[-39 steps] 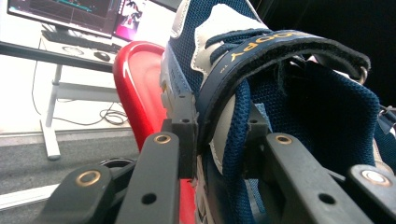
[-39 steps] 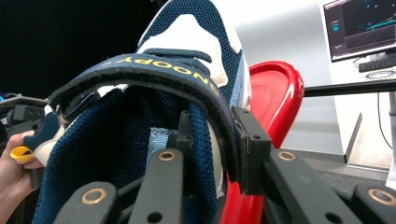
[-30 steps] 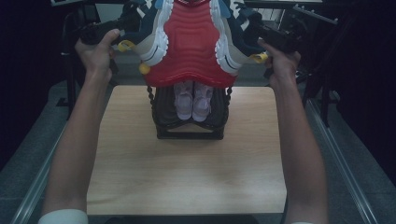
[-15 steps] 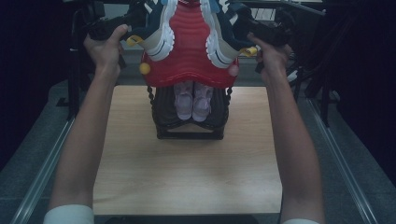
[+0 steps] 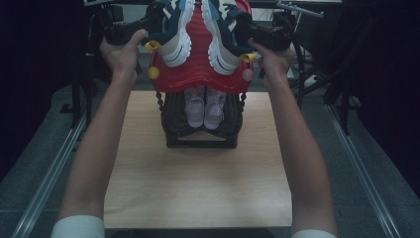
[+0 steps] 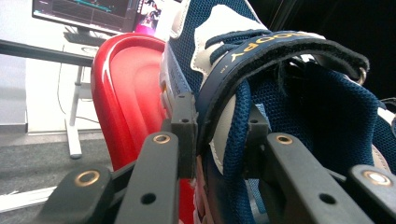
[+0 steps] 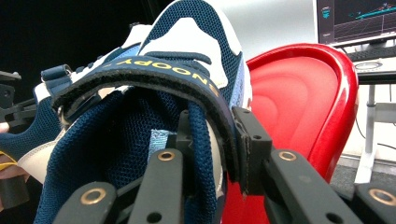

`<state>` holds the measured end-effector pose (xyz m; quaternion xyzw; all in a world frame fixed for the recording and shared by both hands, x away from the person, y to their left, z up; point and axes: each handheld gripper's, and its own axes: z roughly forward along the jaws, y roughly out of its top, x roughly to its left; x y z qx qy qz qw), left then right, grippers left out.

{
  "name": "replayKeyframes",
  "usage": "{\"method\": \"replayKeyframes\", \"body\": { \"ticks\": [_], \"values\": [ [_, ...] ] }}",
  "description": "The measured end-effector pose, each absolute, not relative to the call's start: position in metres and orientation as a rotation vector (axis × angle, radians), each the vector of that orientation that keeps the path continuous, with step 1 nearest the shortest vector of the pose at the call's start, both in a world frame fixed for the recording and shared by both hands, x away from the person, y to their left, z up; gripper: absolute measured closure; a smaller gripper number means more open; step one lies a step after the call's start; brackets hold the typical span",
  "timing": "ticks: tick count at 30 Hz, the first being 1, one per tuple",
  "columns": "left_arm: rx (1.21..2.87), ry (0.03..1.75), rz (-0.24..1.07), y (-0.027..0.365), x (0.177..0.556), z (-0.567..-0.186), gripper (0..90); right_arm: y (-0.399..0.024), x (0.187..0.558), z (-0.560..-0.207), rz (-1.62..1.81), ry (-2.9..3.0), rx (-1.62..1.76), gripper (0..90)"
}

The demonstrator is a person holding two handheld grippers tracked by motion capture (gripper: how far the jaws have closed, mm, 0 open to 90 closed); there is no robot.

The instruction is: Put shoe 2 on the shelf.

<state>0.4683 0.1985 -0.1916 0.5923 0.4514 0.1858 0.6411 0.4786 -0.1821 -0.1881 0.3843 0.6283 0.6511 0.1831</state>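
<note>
While both arms stretched forward over the wooden table (image 5: 198, 183), each gripper was clamped on a navy sneaker; the left gripper (image 6: 217, 140) pinched the side wall of the left sneaker (image 6: 289, 116), the right gripper (image 7: 212, 149) the collar of the right sneaker (image 7: 140, 140); both shoes hung raised above the black shoe rack (image 5: 200, 130), soles toward me, in front of a red shell (image 5: 198, 69); a lilac pair (image 5: 204, 106) sat on that rack.
</note>
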Motion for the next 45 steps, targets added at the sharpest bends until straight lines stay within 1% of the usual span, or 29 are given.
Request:
{"method": "replayKeyframes", "body": {
  "ticks": [8, 17, 24, 31, 37, 40, 45],
  "values": [
    [1.349, 1.033, 0.441, 0.196, 0.469, -0.193, 73.7, -0.178, 0.480, -0.192, 1.833, 1.761, 1.098, 74.1],
    [1.389, 1.041, 0.485, 0.188, 0.469, -0.197, 73.3, -0.170, 0.480, -0.195, 1.780, 1.750, 1.105, 73.4],
    [1.408, 1.045, 0.496, 0.180, 0.470, -0.202, 72.7, -0.165, 0.479, -0.196, 1.761, 1.734, 1.096, 71.1],
    [1.415, 1.044, 0.504, 0.177, 0.468, -0.201, 71.1, -0.159, 0.477, -0.196, 1.742, 1.725, 1.077, 67.0],
    [1.416, 1.038, 0.481, 0.174, 0.468, -0.203, 65.8, -0.157, 0.478, -0.197, 1.740, 1.732, 1.075, 62.6],
    [1.431, 1.022, 0.445, 0.172, 0.469, -0.204, 57.9, -0.157, 0.478, -0.197, 1.739, 1.745, 1.062, 58.6],
    [1.438, 1.008, 0.417, 0.170, 0.470, -0.205, 49.5, -0.157, 0.479, -0.199, 1.782, 1.763, 1.053, 51.6]
  ]
}}
